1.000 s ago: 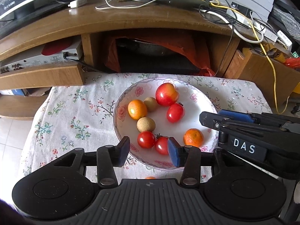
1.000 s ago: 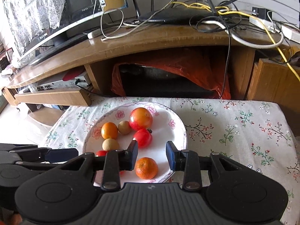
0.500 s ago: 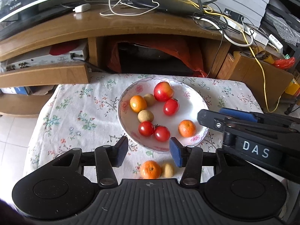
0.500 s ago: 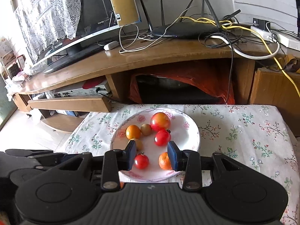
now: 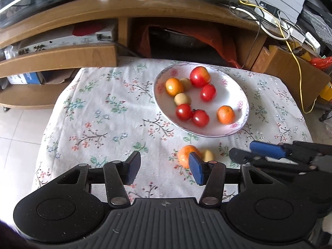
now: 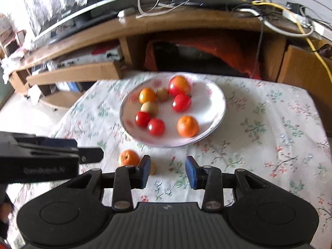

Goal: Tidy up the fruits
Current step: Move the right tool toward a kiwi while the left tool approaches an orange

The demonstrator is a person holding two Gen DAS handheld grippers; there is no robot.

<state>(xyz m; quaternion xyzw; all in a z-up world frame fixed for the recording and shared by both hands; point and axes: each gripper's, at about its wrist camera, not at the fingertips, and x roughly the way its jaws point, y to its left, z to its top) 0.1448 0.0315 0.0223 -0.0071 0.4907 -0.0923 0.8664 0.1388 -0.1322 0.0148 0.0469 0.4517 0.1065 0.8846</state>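
Floral cloth covered the table, bare at nine o'clock. Left gripper hung over the near edge at six o'clock, its jaws opening and empty; a loose orange and a small tan fruit lay on the cloth just behind its right finger, outside the jaws. Toward one o'clock sat the plate, carrying two oranges, three small tomatoes, two tan fruits and a larger red fruit. Right gripper, seen from its own camera, stood partly open over the cloth with nothing between its fingers, the loose orange at its ten o'clock.
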